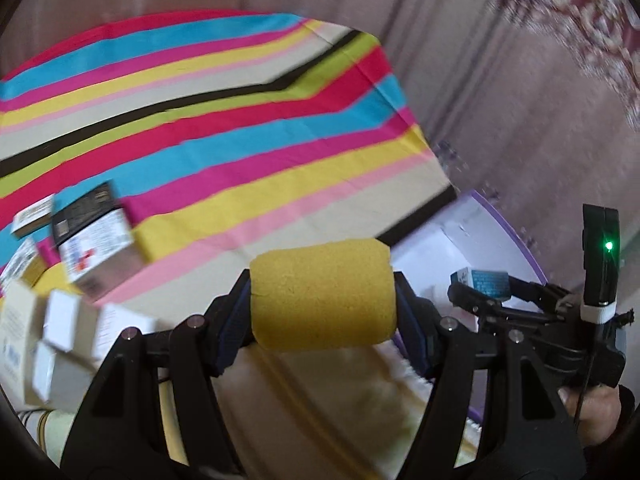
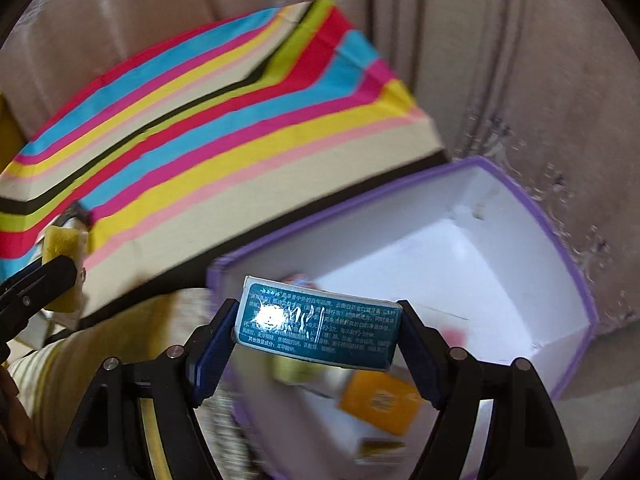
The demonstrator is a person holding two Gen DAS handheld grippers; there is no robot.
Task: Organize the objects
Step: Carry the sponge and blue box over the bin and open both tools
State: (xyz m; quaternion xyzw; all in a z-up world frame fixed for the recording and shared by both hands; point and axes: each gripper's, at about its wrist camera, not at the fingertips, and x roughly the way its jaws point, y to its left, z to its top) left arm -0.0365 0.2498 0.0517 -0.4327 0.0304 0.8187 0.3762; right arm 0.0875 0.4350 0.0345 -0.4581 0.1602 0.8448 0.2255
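Note:
My left gripper (image 1: 323,300) is shut on a yellow sponge block (image 1: 323,294) and holds it above the striped cloth's near edge. My right gripper (image 2: 318,326) is shut on a teal box (image 2: 318,322) with white print, held over the open white storage box with a purple rim (image 2: 576,280). That storage box holds an orange box (image 2: 380,402) and other small packs. In the left wrist view the right gripper (image 1: 486,294) shows at the right with the teal box (image 1: 486,282). In the right wrist view the sponge (image 2: 64,272) shows at the left.
A striped cloth (image 1: 240,128) covers the table. Several small cartons (image 1: 92,236) lie piled at its left. Pinkish curtains (image 1: 500,100) hang behind. The storage box (image 1: 432,248) stands beside the table's right end.

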